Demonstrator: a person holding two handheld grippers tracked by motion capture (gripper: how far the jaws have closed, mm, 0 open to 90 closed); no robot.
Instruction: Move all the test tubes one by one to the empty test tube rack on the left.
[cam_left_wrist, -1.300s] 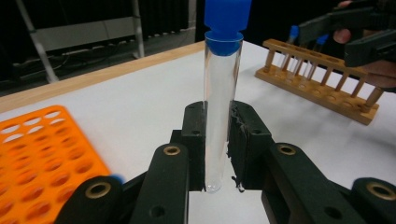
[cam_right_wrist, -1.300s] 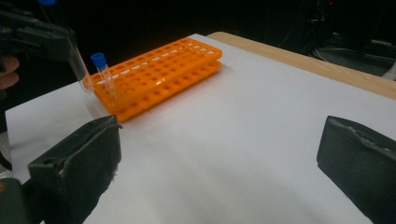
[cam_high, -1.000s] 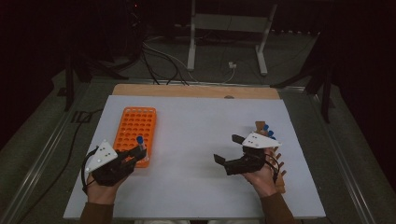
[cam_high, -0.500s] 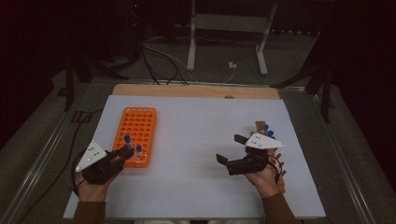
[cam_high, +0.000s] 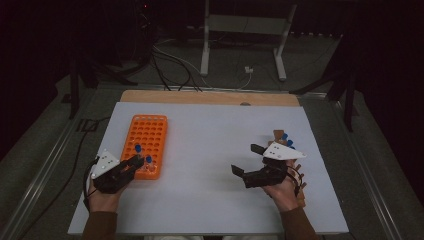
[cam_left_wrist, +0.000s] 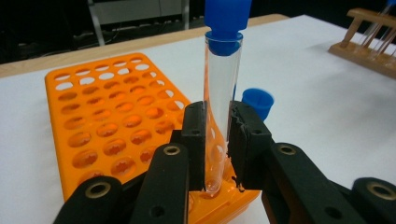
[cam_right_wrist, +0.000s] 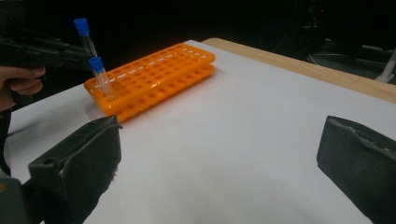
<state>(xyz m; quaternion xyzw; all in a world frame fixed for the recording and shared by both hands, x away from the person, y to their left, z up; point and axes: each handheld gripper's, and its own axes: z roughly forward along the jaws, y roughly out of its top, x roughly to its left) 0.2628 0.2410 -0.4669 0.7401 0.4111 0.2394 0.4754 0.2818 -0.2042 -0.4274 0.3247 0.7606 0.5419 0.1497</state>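
Observation:
My left gripper (cam_high: 134, 163) (cam_left_wrist: 217, 140) is shut on a clear tube with a blue cap (cam_high: 137, 149) (cam_left_wrist: 222, 88). It holds the tube upright, with the rounded bottom at the near right corner of the orange rack (cam_high: 150, 132) (cam_left_wrist: 102, 121) (cam_right_wrist: 159, 70). A second blue-capped tube (cam_high: 148, 160) (cam_left_wrist: 258, 100) (cam_right_wrist: 100, 74) stands in the rack just beside it. The held tube (cam_right_wrist: 85, 35) also appears at the far left in the right gripper view. My right gripper (cam_high: 245, 160) (cam_right_wrist: 219, 154) hovers open over the white mat with nothing between its pads.
A wooden rack (cam_high: 279, 136) (cam_left_wrist: 369, 42) holding blue-capped tubes stands just behind my right hand. The white mat (cam_high: 210, 130) lies on a wooden board. Cables and a metal stand are on the floor beyond the table.
My left hand has shifted left and sunk with the tube, bringing it down at the rack's near corner. The right hand has stayed still.

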